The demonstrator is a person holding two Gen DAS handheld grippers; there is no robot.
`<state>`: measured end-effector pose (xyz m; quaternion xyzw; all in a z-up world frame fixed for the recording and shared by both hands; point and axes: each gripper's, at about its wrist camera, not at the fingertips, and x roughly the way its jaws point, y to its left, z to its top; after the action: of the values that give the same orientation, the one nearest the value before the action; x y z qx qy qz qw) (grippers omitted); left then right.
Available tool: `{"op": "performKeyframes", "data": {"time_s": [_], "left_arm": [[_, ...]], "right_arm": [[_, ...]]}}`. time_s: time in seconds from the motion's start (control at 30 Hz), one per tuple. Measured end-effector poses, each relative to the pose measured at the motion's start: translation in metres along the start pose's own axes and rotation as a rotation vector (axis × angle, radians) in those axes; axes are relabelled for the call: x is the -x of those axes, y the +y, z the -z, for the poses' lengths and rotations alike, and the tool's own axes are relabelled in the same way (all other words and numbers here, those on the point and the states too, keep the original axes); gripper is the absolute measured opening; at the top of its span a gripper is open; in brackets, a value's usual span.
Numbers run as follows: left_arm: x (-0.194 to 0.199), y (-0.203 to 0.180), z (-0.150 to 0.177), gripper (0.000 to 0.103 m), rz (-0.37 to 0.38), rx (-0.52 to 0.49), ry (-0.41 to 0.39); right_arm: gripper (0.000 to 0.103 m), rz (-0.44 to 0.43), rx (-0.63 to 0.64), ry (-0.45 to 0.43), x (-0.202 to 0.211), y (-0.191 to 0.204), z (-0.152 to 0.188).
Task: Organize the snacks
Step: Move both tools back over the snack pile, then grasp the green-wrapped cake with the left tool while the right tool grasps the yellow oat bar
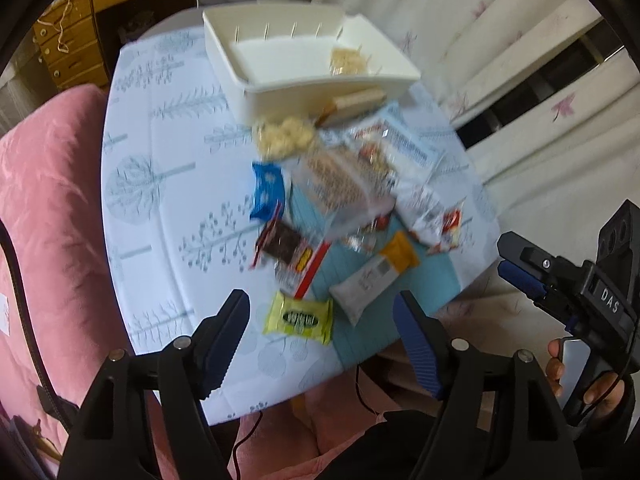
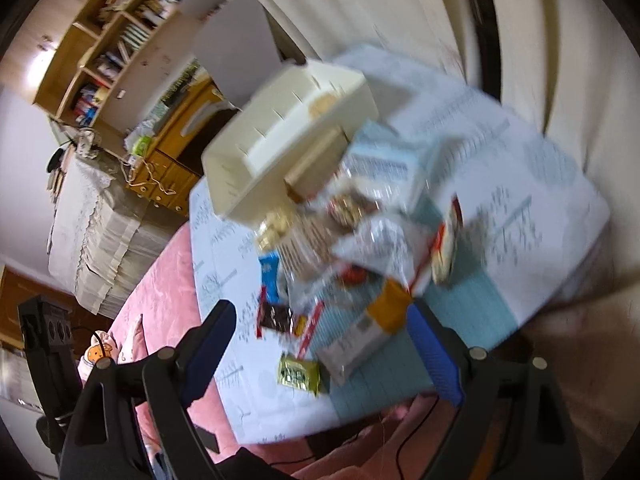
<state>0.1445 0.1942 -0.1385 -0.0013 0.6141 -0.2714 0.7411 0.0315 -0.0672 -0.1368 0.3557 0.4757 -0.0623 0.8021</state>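
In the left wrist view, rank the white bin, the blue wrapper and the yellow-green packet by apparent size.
1. white bin, clearly largest.
2. yellow-green packet and blue wrapper: look alike, and the packet lies nearer the camera, so unranked.

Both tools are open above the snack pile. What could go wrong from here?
1. The snacks overlap in a loose pile, so one grab may lift or drag several.
2. The yellow pack and white bar lie near the table's front edge; a nudge could push them off.
3. Both views are blurred, so aiming may be poor.

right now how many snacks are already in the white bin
1: a pale puffed-snack bag lies at the right end of the white bin. The rest sit piled on the table; a wall may hide more.
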Motion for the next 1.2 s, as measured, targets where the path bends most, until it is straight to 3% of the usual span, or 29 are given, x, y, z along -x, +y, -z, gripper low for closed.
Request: {"op": "performKeyframes", "data": {"time_s": [0.43,0.83,1.0,1.2], "left_arm": [[-0.065,0.011,0.030,0.078,-0.060,0.006,0.145],[-0.108,0.005,0.030,0.078,-0.150,-0.047,0.126],[-0.120,-0.002,0.032,0.078,-0.172,-0.088,0.149],[-0.134,0.003,0.033,0.077,-0.141,-0.049,0.182]], "right_arm": [[0.088,0.026,-0.311,0.167,-0.053,-0.038,0.024],[0.088,0.126,-0.565,0.226,-0.100,-0.052,0.020],[0.087,0.197,-0.618,0.253,-0.117,-0.052,0.015],[0.082,0.296,-0.615,0.300,-0.139,-0.047,0.008]]}}
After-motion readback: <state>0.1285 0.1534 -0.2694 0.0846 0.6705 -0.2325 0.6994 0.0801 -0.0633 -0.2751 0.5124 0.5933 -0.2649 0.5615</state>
